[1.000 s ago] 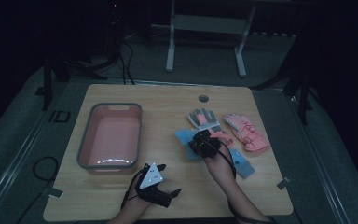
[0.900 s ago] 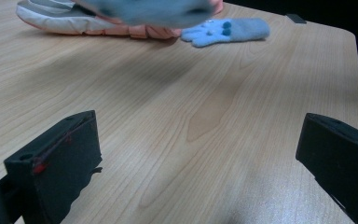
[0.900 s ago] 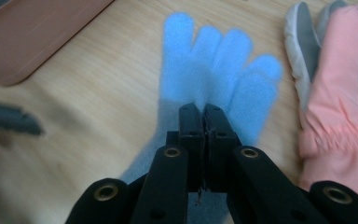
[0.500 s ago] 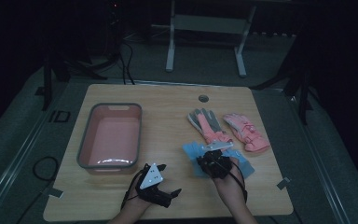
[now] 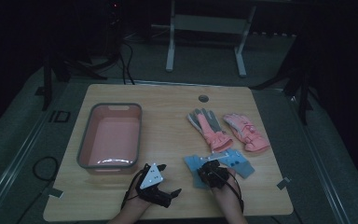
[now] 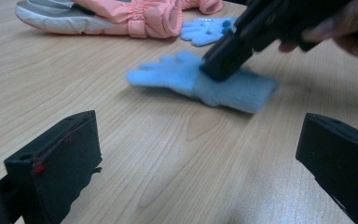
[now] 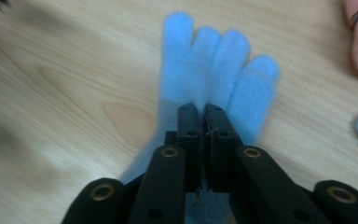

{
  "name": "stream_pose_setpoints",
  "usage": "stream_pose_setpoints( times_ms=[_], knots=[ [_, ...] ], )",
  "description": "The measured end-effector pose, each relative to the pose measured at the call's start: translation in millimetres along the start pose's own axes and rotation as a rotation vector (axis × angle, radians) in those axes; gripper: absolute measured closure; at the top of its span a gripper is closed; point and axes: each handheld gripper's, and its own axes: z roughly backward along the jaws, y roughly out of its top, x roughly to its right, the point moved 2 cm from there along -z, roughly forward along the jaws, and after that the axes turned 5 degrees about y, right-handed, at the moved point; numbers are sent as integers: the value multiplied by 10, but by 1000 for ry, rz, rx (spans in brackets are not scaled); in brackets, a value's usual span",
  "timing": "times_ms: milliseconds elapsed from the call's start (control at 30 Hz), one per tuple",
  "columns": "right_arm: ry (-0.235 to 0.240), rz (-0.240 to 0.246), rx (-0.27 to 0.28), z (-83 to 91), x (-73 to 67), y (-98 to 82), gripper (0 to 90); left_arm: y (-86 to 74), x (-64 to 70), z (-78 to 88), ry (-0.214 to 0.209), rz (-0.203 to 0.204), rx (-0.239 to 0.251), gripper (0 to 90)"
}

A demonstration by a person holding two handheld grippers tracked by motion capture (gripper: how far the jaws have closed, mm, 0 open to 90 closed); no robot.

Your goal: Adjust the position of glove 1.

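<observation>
Right tongs (image 7: pixel 204 109) pressed together, pinching the fuzzy blue fleece glove (image 7: pixel 214 70) mid-palm; it lies flat on the wood-grain tabletop (image 5: pixel 168 140), near its front edge. Left tongs (image 6: pixel 200 154) spread, blocky black pads, nothing between. Puffy pink gloves (image 5: pixel 233 130) lie beyond.

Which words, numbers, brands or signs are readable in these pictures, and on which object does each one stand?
"ID": this reads in dark letters on the grey floor left of the table, in the high view.
Blue glove, pink gloves, pink tub, grippers: no text or label is readable on them.
</observation>
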Motion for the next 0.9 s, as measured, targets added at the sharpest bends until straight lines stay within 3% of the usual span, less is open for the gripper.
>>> stream_pose_setpoints(
  times_ms=[67, 200, 300, 467, 500, 600, 667, 700, 767, 900],
  knots=[
    [-16, 8, -8, -30, 6, -16, 817, 0, 0, 0, 0, 0, 0, 0],
    [1, -7, -13, -80, 16, -44, 704, 0, 0, 0, -2, 0, 0, 0],
    [1, 8, -14, -75, 3, -36, 625, 0, 3, 1, -1, -2, 1, 0],
    [15, 42, 11, 16, -25, -4, 590, 0, 5, 1, -3, -3, 1, 0],
    [16, 94, 33, 114, 21, 42, 590, 0, 5, 2, -6, -4, 2, 0],
    [18, 164, 68, 270, 202, 112, 596, 0, 2, 3, -6, -8, 2, 0],
    [22, 179, 73, 321, 281, 128, 596, 0, 2, 3, -6, -8, 2, 0],
    [49, 194, 102, 421, 451, 138, 634, 0, -2, 1, -10, -1, 0, 0],
    [29, 213, 96, 503, 665, 129, 651, 0, -5, 1, -9, 4, 1, 0],
    [44, 202, 77, 558, 825, 111, 663, -1, -6, 2, -10, 6, 1, 0]
  ],
)
